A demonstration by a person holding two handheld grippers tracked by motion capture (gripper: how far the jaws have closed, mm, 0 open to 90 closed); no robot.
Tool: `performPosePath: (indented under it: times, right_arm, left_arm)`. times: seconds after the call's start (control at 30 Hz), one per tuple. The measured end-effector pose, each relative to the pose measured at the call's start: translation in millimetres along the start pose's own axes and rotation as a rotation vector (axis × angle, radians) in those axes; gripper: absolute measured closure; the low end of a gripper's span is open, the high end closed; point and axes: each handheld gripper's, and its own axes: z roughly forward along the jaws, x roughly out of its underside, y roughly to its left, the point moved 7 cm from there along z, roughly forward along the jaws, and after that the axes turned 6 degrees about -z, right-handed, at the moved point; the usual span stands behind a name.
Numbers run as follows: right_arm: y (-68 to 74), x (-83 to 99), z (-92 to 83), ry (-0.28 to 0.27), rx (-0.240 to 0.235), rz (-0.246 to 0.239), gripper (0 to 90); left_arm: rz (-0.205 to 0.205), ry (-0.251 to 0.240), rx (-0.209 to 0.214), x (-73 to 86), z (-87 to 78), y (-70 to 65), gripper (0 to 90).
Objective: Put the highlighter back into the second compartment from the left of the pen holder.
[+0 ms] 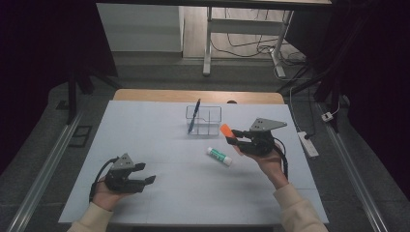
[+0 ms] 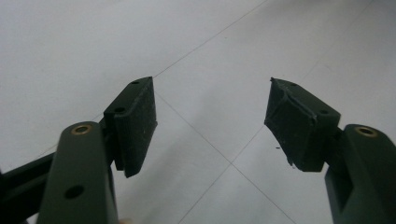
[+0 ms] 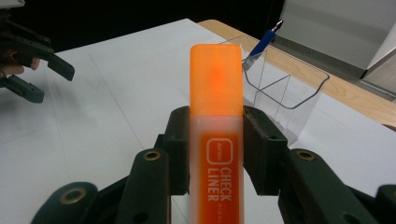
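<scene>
Nearest the person, the left gripper [image 1: 145,180] rests low over the white table [image 1: 159,203], its jaws spread wide with nothing between them; in the left gripper view the two black pads [image 2: 135,123] frame only bare tabletop and its thin seam lines. Farther in and to the right, the right gripper [image 1: 231,134] is held up off the surface and pinches an orange highlighter [image 3: 216,135] across its translucent barrel, the jaws pressed against both sides, the orange cap [image 3: 215,79] standing out past the pads. A glue stick [image 1: 219,155] lies on its side on the table just below that gripper — apart from it, untouched. Beyond, near the table's far edge, stands a clear plastic organizer [image 1: 204,120] with inner dividers, and a blue pen [image 1: 194,115] leans upright in its left compartment. The step in hand looks like the carry: the highlighter is lifted and sits close beside the organizer's right side, cap pointing towards it, but it is not yet over the rim. The next move, as I judge it, calls for raising the marker above the wall, tipping it nearer upright over a free compartment — clear of the pen — and only then easing the jaws apart.
</scene>
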Motion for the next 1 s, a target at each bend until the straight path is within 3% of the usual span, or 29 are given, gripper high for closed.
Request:
performPosePath:
  times: [1.0]
  right_arm:
    - [-7.1,-17.3,11.6,-0.055,0.005,0.021,63.9]
  left_arm:
    - [-0.004,-0.005,0.000,-0.1,-1.0,1.1,33.7]
